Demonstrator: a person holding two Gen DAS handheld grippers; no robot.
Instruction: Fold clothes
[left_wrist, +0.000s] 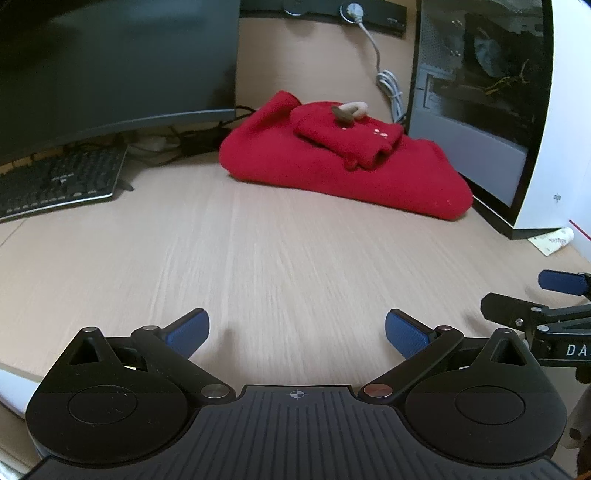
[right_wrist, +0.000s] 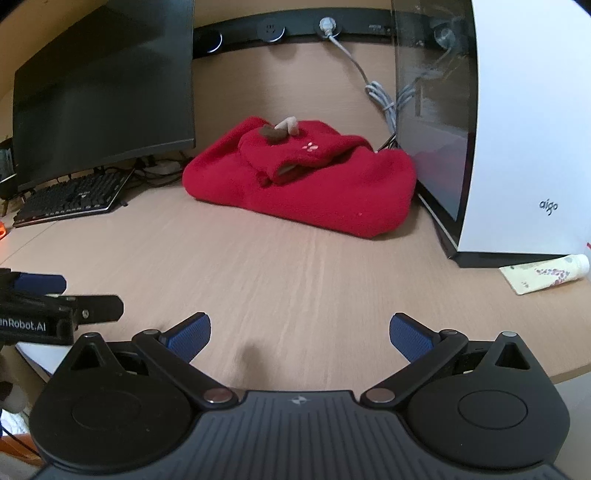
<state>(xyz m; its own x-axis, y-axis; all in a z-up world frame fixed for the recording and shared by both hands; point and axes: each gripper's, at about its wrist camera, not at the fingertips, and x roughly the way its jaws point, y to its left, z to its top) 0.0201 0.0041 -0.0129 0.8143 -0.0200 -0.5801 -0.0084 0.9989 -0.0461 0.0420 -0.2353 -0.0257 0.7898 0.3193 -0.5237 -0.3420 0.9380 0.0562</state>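
Both my left gripper (left_wrist: 294, 334) and right gripper (right_wrist: 300, 336) gape wide, empty. The red garment (left_wrist: 343, 173) lies bundled at twelve to one o'clock, well apart, long axis crosswise; neither looks clearly nearer.

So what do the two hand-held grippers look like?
Both match: the left hand-held gripper and right hand-held gripper have matte black ribbed bodies, round side discs, silver pivot pins and blue textured finger pads. White lettering marks their sides. No cables or sleeves show.
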